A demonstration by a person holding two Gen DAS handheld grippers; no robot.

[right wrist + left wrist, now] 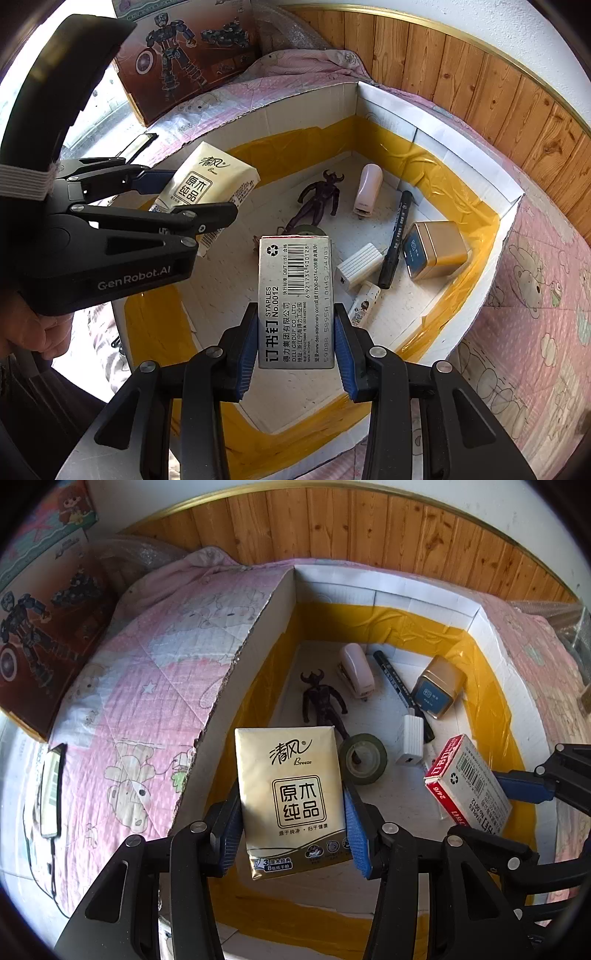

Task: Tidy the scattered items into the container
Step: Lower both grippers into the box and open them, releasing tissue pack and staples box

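The left claw (293, 808) grips a tissue pack (291, 797) by its sides, blue pads pressed on it, above the near left part of the box (255, 653). The pack reads "清风 Breeze" and "原木纯品". To its left the box's torn cardboard wall rises close beside the pack; beyond that wall lies a pink quilt (147, 686) on the bed, with a phone (50, 794) near its left edge and a toy carton (48, 635) farther off.

On the box floor, left to right: a dark figurine (321, 701), a tape roll (362, 758) just right of the pack, a pale stapler (356, 672), a black marker (395, 686), a white charger (412, 740) and a gold tin (439, 686) with a blue label, near the far right wall. Yellow tape lines the lower walls. The bare floor is widest near, below both claws.

The right claw (295, 343) clamps a staple box (295, 302) by its long sides, above the box's near middle, well clear of the right wall. Its print reads "订书钉 STAPLES No.0012", "DELI GROUP CO., LTD.", with a barcode and a recycling mark. The left claw's body bears "GenRobot.AI"
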